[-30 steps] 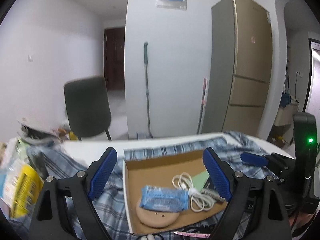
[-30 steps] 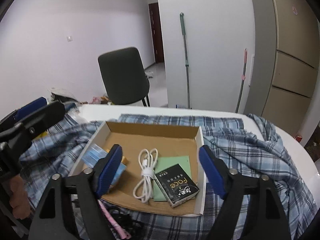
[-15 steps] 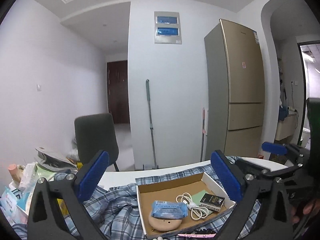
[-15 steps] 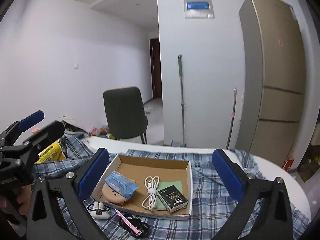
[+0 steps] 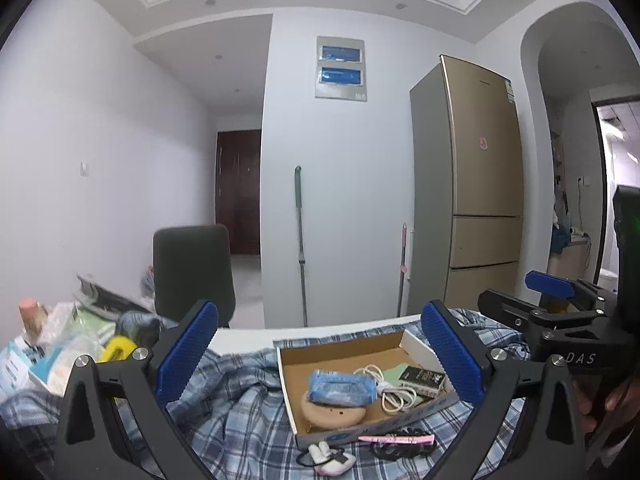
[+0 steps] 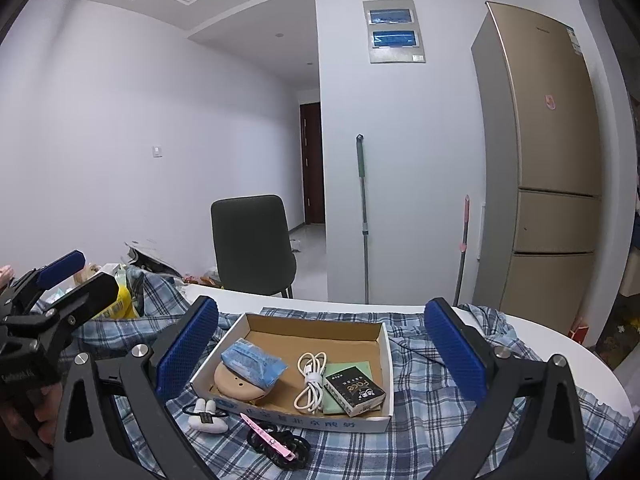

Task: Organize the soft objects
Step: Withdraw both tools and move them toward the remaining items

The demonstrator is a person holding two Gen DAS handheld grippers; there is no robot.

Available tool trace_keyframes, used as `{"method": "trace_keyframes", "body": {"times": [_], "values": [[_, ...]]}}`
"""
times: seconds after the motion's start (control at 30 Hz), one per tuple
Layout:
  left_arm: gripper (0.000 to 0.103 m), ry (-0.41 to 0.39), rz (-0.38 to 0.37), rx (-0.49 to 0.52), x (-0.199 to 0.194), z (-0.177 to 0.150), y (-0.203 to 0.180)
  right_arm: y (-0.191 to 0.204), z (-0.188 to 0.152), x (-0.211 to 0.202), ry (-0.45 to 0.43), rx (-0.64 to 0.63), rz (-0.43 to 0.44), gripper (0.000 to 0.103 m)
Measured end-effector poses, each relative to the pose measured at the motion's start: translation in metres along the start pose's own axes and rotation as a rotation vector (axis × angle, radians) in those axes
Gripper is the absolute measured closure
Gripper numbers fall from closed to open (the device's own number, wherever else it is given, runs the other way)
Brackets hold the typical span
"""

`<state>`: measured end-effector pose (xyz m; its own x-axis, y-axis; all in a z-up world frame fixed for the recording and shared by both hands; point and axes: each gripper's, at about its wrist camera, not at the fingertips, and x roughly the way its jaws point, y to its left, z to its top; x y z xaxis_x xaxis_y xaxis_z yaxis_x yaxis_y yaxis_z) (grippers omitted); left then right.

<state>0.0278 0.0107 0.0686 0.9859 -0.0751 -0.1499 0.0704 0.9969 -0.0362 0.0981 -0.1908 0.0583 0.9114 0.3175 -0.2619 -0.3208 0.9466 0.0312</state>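
Your left gripper (image 5: 318, 356) and right gripper (image 6: 322, 354): jaws spread wide, nothing between. Blue plaid shirt (image 6: 436, 412) lies rumpled across table (image 6: 560, 344), under cardboard tray (image 6: 384, 350) holding blue tissue pack (image 6: 254, 362).

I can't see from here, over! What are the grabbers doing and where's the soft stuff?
Left gripper open, empty. Right gripper open, empty. Blue soft pack in cardboard box on plaid cloth. White cable and black carton beside it, nothing blocking.
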Motion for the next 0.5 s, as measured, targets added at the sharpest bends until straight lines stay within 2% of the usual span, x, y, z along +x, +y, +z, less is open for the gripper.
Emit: {"method": "trace_keyframes", "body": {"times": [0.2,0.27,0.5], "values": [[0.0,0.035,-0.012,-0.043,0.011,-0.024,0.013,0.004,-0.02,0.004,-0.025,-0.025,0.006,0.0],[0.0,0.074,-0.034,-0.052,0.019,-0.031,0.015,0.006,-0.028,0.007,-0.025,-0.028,0.004,0.0],[0.0,0.105,-0.043,0.022,0.026,-0.052,-0.005,0.005,-0.048,0.021,0.02,-0.049,0.01,0.0]]}}
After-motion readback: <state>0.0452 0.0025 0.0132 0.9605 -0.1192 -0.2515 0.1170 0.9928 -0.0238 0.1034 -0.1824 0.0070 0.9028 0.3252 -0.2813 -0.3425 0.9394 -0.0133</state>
